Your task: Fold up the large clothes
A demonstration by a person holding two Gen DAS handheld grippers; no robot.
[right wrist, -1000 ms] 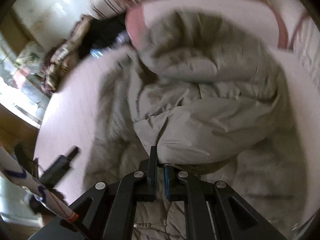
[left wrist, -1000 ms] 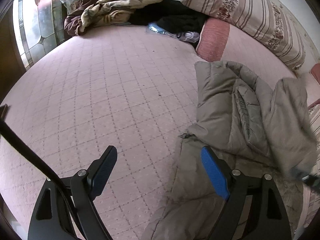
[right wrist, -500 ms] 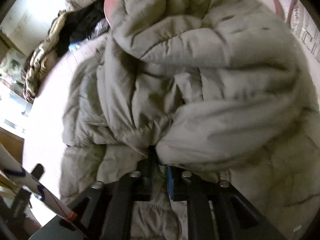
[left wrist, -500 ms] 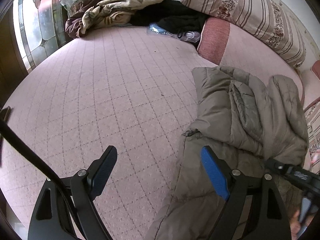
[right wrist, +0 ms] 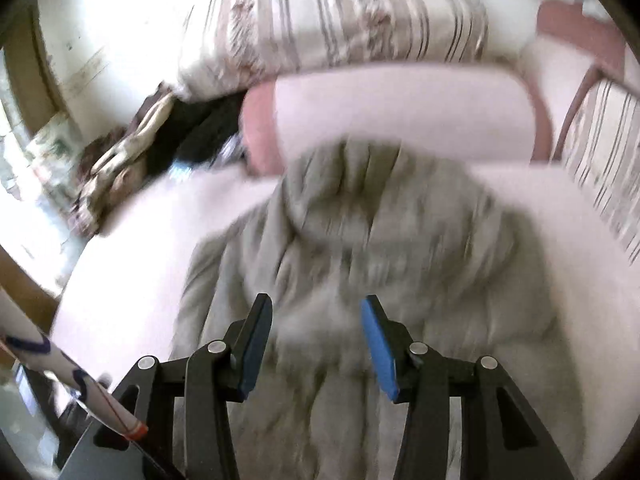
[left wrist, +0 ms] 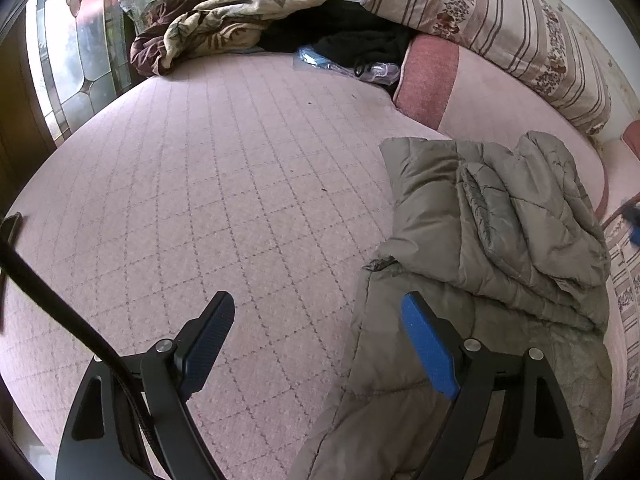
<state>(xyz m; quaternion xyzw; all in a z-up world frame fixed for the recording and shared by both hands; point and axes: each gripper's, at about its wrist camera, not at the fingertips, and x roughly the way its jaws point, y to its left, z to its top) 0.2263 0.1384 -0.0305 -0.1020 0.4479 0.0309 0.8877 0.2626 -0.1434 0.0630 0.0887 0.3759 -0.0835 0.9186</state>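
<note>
A large grey-green quilted jacket (left wrist: 492,248) lies on the pink quilted bed (left wrist: 208,200), partly folded, with one side laid over the body. My left gripper (left wrist: 316,316) is open and empty, hovering over the bed at the jacket's left edge. In the right wrist view the jacket (right wrist: 380,248) is blurred by motion. My right gripper (right wrist: 316,320) is open and empty just above the jacket's near part.
A pile of patterned and dark clothes (left wrist: 240,28) lies at the far end of the bed. A striped bolster (left wrist: 492,20) and a pink pillow (left wrist: 432,76) lie at the far right. A stained-glass window (left wrist: 76,52) stands to the left.
My right gripper has opened and let go of the jacket fold, then pulled back up. The fold now lies on the jacket. My left gripper has stayed put.
</note>
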